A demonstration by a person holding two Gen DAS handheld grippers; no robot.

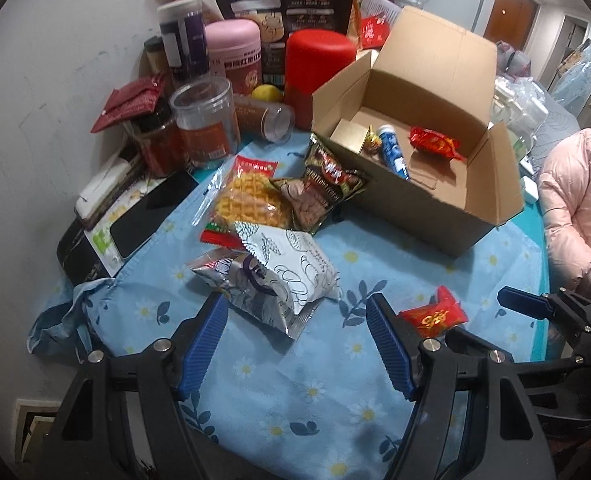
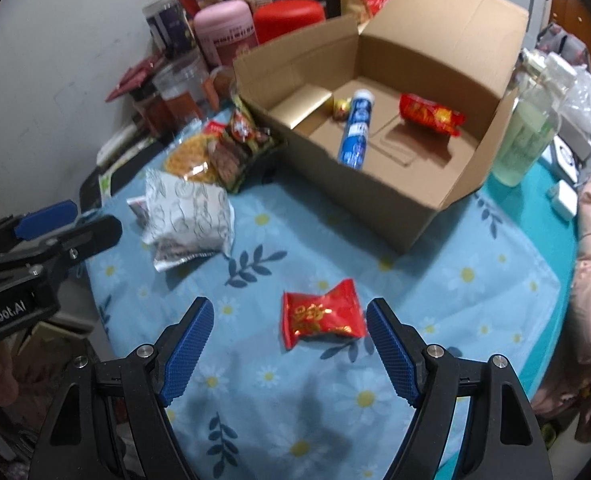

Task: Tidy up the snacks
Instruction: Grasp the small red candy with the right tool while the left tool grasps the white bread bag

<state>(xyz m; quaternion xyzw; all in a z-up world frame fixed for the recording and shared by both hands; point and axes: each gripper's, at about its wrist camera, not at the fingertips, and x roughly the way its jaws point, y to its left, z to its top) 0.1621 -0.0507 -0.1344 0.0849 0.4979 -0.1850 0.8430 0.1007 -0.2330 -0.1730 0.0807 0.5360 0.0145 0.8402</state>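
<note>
in the right wrist view the red candy packet (image 2: 322, 314) lies just ahead between the right gripper's (image 2: 289, 312) open, empty jaws; left gripper (image 1: 297, 308) likewise open.

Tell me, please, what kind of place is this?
Probably a lived-in home, at a dining or side table. The floral tablecloth, the crowd of food jars against the wall, and the wooden doors behind suggest a room in a flat, not a lab.
</note>
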